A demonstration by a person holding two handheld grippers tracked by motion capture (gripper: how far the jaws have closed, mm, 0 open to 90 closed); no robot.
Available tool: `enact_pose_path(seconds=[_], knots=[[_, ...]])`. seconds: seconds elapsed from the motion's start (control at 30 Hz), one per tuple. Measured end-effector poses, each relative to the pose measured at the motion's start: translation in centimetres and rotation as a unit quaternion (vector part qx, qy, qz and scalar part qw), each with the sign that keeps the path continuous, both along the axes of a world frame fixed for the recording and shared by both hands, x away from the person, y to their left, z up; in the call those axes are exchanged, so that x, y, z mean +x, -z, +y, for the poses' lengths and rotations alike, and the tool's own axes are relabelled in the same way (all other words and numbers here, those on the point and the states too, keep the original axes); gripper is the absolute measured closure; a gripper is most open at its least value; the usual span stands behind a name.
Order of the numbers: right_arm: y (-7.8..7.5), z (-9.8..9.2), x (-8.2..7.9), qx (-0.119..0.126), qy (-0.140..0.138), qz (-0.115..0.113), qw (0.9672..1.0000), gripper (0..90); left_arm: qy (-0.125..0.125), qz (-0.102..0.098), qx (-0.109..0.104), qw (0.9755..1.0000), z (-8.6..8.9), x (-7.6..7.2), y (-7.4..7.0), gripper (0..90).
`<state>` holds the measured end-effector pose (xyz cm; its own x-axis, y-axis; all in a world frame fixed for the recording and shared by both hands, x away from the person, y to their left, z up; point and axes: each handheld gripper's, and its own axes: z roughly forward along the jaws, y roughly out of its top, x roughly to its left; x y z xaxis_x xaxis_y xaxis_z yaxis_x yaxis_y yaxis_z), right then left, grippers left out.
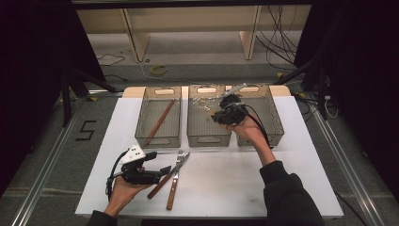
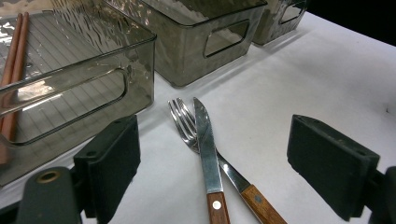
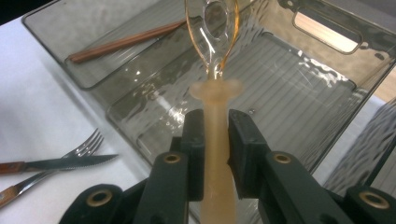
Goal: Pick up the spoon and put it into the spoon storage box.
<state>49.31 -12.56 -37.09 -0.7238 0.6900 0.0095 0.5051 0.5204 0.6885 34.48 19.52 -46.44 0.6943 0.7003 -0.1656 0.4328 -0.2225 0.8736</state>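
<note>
My right gripper (image 1: 217,114) (image 3: 215,135) is shut on the pale handle of a clear amber spoon (image 3: 215,93), held above the middle grey bin (image 1: 209,140) (image 3: 327,79) with its bowl pointing away. My left gripper (image 1: 159,162) (image 2: 219,154) stands open low over the white table, close to the left of a fork (image 1: 175,181) (image 2: 182,119) and a wooden-handled knife (image 1: 162,183) (image 2: 205,140). These two lie crossed on the table, ahead of and between the open jaws. Nothing is between the jaws themselves.
Three clear grey bins stand in a row at the back of the white tabletop (image 1: 226,179). The left bin (image 1: 139,123) (image 2: 93,84) holds a pair of brown chopsticks (image 1: 160,121) (image 2: 14,70) (image 3: 126,42). The right bin (image 1: 277,125) sits beside my right hand.
</note>
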Motion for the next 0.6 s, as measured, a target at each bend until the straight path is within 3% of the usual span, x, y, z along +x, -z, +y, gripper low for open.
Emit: enact_pose_path(seconds=[0.27, 0.6], knots=[[0.8, 0.3, 1.3, -0.002, 0.023, 0.013, 0.9996, 77.9, 0.001, 0.000, 0.000, 1.0000, -0.1, 0.0, 0.0, 16.8], [1.5, 1.0, 2.3, -0.001, 0.033, 0.019, 0.9993, 77.8, 0.004, -0.001, -0.001, 1.0000, -0.1, 0.0, 0.0, 16.9]])
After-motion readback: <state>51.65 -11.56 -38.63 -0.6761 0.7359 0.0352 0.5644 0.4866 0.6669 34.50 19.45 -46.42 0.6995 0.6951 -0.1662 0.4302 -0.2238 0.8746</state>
